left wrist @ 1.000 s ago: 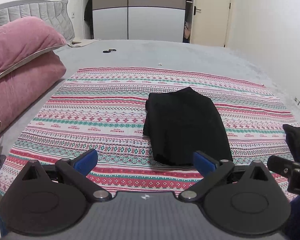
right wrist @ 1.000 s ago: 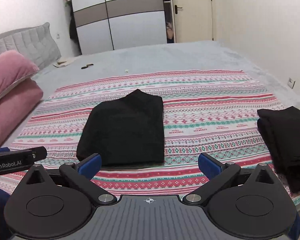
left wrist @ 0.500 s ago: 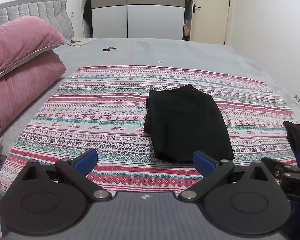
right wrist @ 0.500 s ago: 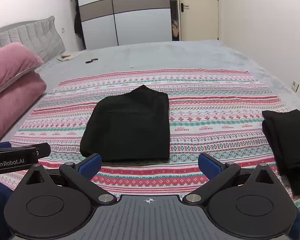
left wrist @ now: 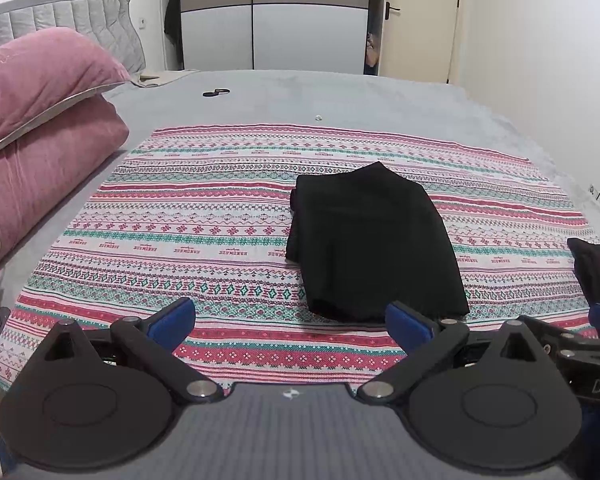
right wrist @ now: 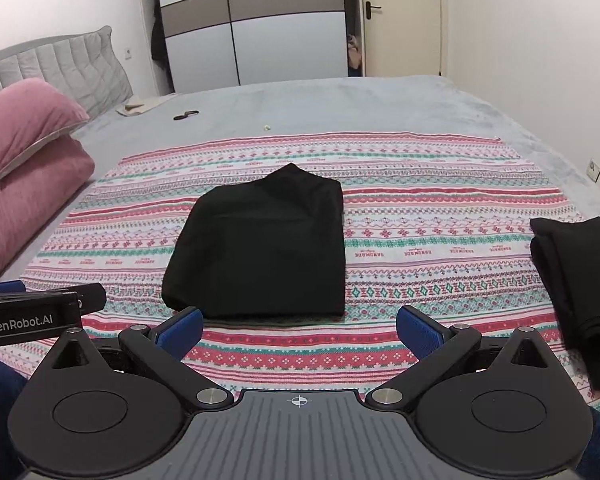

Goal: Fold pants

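The folded black fabric pants point(right wrist: 260, 248) lie as a flat, roughly rectangular bundle on the pink, green and white striped patterned blanket point(right wrist: 420, 200) spread over the grey bed point(right wrist: 360, 104). Their long axis runs from the near edge of the blanket toward the far side of the bed, and the far end rises to a blunt peak, while the near end is a straight folded edge. In the left wrist view the same pants point(left wrist: 372, 244) lean slightly, the near end drifting to the right.

A second pile of folded black clothes point(right wrist: 580, 292) sits at the right edge of the blanket, well apart from the pants.

The right gripper point(right wrist: 299, 330) hangs just before the near edge of the pants, its blue-padded fingers point(right wrist: 180, 330) spread wide and holding nothing; the left pad sits near the pants' near left corner. The left gripper point(left wrist: 290, 322) is likewise spread and empty, with the pants ahead of it and to the right.

Two stacked pink pillows point(left wrist: 40, 132) rest at the left against the grey quilted headboard point(left wrist: 72, 24).
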Demonstrator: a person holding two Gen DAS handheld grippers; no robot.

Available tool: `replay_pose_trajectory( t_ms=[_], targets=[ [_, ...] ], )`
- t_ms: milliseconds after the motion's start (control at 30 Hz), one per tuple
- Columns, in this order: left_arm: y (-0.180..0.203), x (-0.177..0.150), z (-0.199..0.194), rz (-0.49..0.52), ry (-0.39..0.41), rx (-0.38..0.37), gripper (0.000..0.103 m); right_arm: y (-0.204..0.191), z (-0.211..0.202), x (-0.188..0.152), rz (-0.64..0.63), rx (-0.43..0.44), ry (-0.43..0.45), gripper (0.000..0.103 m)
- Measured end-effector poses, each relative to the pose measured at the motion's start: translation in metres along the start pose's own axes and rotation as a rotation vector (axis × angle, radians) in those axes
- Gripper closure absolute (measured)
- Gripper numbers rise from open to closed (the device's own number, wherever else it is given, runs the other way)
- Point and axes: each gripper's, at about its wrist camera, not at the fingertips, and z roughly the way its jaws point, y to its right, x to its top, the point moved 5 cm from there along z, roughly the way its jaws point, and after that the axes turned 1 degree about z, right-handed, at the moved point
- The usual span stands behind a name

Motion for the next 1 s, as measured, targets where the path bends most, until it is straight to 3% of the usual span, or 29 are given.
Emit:
replay_pose_trajectory(
  t_ms=[1000],
  targets=[
    [0.0037,-0.0014,-0.0012,0.014,-0.005,-0.029,0.000,-0.0060,0.0002,-0.0026,-0.004,0.014,-0.005,0.000]
  ],
)
